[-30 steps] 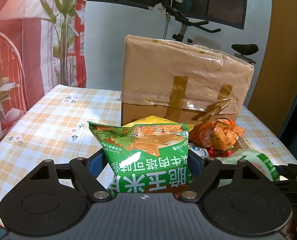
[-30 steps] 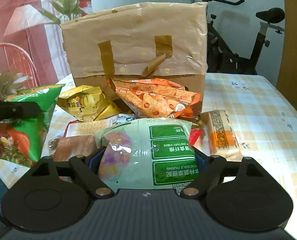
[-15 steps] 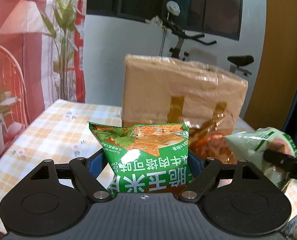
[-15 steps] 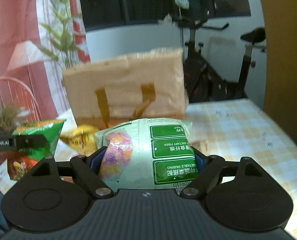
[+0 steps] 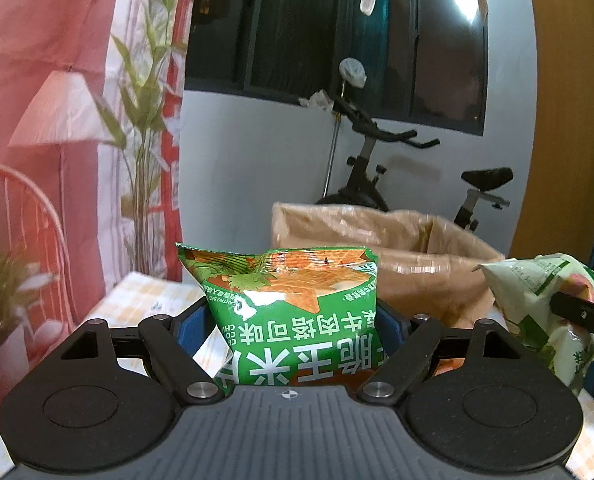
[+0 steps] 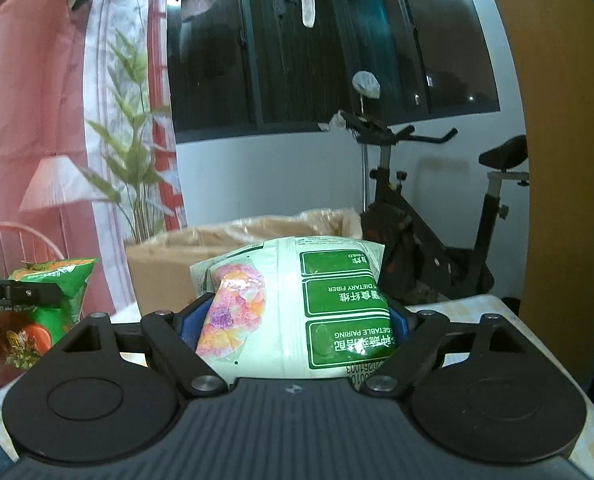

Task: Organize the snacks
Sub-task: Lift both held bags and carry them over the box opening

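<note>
Both tongs raised, left (image 5: 293,320) clamping green chip bag (image 5: 289,308), right (image 6: 297,320) seemingly gripping pale packet (image 6: 297,308)

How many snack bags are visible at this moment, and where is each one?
2. The green chip bag is held in the left gripper; the pale green bag is held in the right gripper. Others may be hidden inside the brown box.

Two snack bags held aloft
A green chip bag (image 5: 293,312) and a pale green-labelled snack bag (image 6: 297,308) stood upside down before the open brown bag (image 5: 417,248).

Two close, forward-facing views, shared box (image 5: 381,240)
</note>
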